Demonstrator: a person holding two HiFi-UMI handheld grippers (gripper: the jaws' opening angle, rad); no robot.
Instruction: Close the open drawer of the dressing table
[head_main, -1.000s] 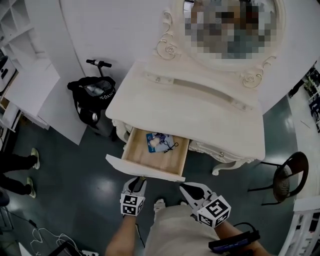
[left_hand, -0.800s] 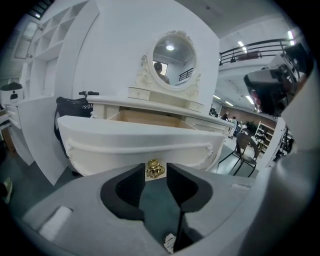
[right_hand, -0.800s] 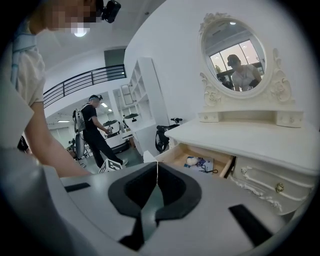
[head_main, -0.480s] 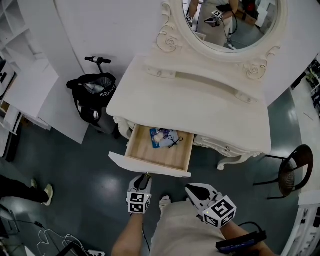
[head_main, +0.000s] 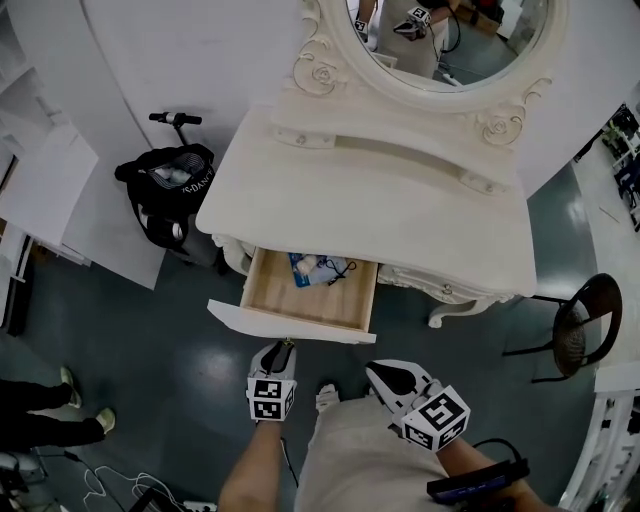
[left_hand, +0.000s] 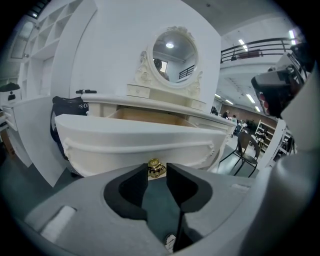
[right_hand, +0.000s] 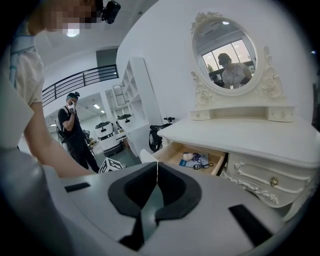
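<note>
The white dressing table (head_main: 400, 215) has its left drawer (head_main: 288, 322) pulled out, with a wooden floor and a blue packet with small items (head_main: 318, 268) at the back. In the left gripper view the drawer's front panel (left_hand: 140, 145) fills the middle, and its brass knob (left_hand: 156, 168) sits between the tips of my left gripper (left_hand: 156, 172). The jaws stand open with a gap on either side of the knob. In the head view my left gripper (head_main: 283, 350) is just before the drawer front. My right gripper (head_main: 385, 375), (right_hand: 157, 167) hangs shut and empty, to the right and short of the drawer (right_hand: 192, 159).
A black bag on a scooter (head_main: 165, 185) stands left of the table, beside white panels (head_main: 60, 190). A dark round chair (head_main: 580, 320) stands at the right. The oval mirror (head_main: 440, 40) tops the table. A person's feet (head_main: 45, 410) show at the left, and a person stands farther off (right_hand: 75, 130).
The head view has shifted a little. The drawer stands as far out as before and both grippers stay in front of it.
</note>
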